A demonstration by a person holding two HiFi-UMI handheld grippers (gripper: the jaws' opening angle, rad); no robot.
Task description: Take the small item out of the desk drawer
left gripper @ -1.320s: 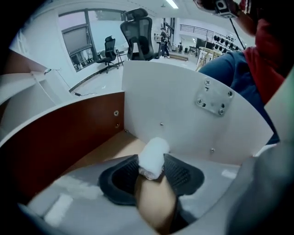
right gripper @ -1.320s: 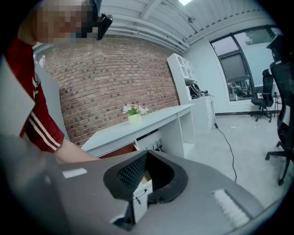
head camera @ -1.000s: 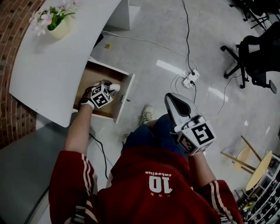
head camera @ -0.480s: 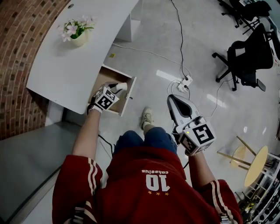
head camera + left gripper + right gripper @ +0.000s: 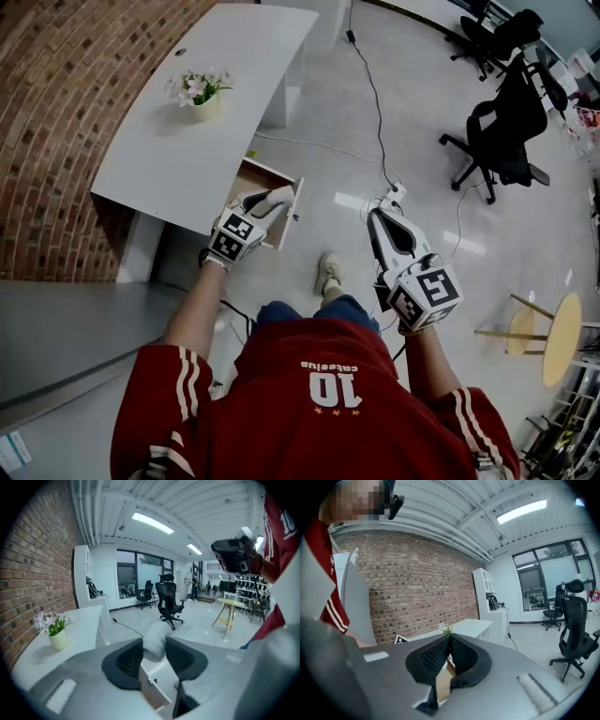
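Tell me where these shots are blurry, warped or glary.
Left gripper view: the small pale item between the jaws is soft and out of focus, corners vignetted black. Head view: the brick wall bows from lens distortion, glare streaks on the floor. Right gripper view: ceiling light blown out.

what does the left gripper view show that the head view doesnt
Only the left gripper view: a close look at the left gripper shut on the small white item, plus the ceiling lights and windows. Only the head view: the right gripper, the power strip on the floor and the person's shoe. Both: the white desk, the flower pot, the open drawer and a black office chair.
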